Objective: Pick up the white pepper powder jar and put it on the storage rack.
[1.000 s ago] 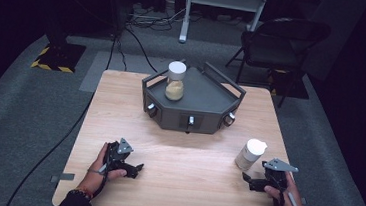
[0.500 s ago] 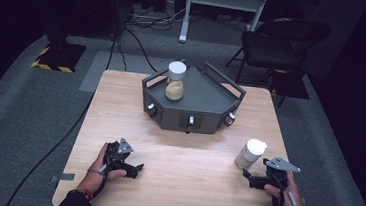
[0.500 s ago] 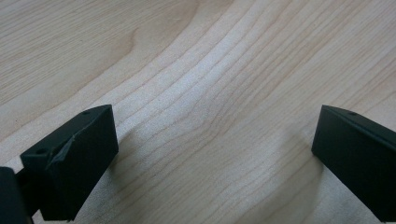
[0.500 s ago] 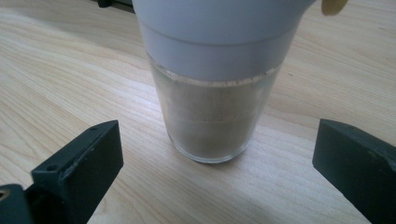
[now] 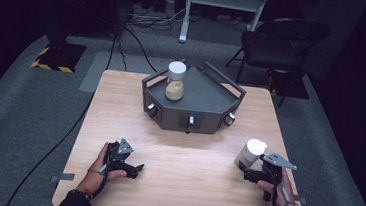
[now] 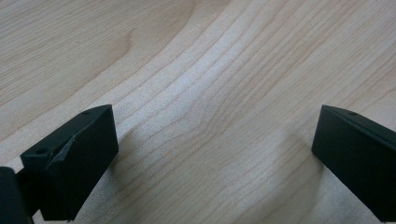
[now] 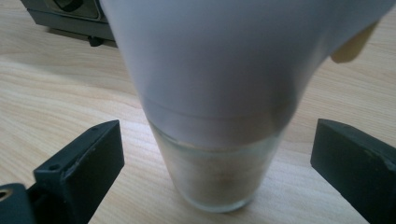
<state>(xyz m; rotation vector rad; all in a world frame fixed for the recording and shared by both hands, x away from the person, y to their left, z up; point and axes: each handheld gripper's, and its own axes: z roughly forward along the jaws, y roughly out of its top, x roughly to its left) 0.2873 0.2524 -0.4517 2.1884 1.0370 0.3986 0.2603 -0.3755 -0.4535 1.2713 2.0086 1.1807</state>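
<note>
A glass jar [image 5: 252, 153] with a white lid and a tan filling stands at the table's right front. In the right gripper view this jar [image 7: 219, 177] is upright, close in front of my right gripper [image 7: 217, 135], whose jaws stand open on either side without touching it. In the high view the right gripper [image 5: 246, 175] sits just below the jar, held by a hand. My left gripper [image 5: 135, 170] rests at the left front, and in its own view the left gripper [image 6: 215, 121] is open over bare wood. A second white-lidded jar [image 5: 175, 81] stands on the grey device [image 5: 205, 116].
The grey angular device with knobs on its front occupies the table's [image 5: 115, 107] far middle. A dark folding chair [image 5: 276, 46] and cables lie on the floor behind the table. Bare wood lies between the two grippers.
</note>
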